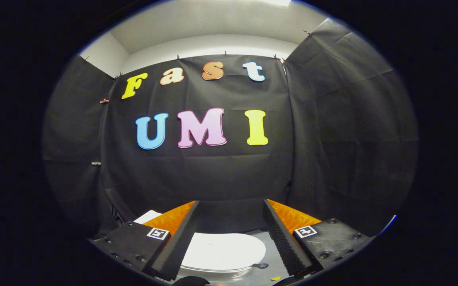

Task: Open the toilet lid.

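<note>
The white toilet lid (223, 251) lies flat and closed, seen from above between and below my two fingers. My gripper (231, 206) hangs well above it, open, with a wide gap and nothing between the fingers. Its fingertips point toward the black cloth wall beyond the toilet. The lid's near edge is partly hidden by the fingers (181, 238).
The toilet stands on a grey floor (270, 264) close to the black cloth back wall (213, 174). A white object (147, 216) shows just left of the left finger. Cloth walls close in on the left and right.
</note>
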### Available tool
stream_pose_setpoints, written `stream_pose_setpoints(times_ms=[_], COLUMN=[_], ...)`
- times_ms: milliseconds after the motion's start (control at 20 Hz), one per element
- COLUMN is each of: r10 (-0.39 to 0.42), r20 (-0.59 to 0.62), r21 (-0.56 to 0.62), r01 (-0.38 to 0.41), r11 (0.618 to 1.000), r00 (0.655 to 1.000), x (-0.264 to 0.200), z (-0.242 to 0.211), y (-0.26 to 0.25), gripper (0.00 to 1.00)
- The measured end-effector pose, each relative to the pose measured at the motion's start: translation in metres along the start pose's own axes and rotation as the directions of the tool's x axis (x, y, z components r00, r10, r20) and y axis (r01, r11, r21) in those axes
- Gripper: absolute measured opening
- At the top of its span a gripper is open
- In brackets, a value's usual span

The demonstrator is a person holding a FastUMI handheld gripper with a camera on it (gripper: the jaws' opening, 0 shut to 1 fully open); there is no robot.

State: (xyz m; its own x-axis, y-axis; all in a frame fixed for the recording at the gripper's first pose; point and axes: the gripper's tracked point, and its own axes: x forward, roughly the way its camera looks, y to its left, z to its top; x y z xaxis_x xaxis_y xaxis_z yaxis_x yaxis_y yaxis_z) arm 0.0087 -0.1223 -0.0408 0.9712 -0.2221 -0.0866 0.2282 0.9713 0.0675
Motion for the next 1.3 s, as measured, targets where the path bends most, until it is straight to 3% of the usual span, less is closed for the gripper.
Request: stream_pose_setpoints(times_ms=[300,650,800,1300], r10=[-0.066,-0.154,-0.179,-0.11], r20=[-0.088,-0.221,-0.309,-0.567], r21=[0.115,0.233,0.278,0.424], r01=[0.076,0.205,0.269,0.404], r11=[0.99,0.951,0.922,0.811], r00=[0.994,0.963,0.934,0.817], x=[0.037,0.082,0.1,0.135], z=[-0.048,-0.129,-0.178,-0.35], y=[-0.052,-0.117,-0.144,-0.184], gripper=[0.99,0.98,0.97,0.97])
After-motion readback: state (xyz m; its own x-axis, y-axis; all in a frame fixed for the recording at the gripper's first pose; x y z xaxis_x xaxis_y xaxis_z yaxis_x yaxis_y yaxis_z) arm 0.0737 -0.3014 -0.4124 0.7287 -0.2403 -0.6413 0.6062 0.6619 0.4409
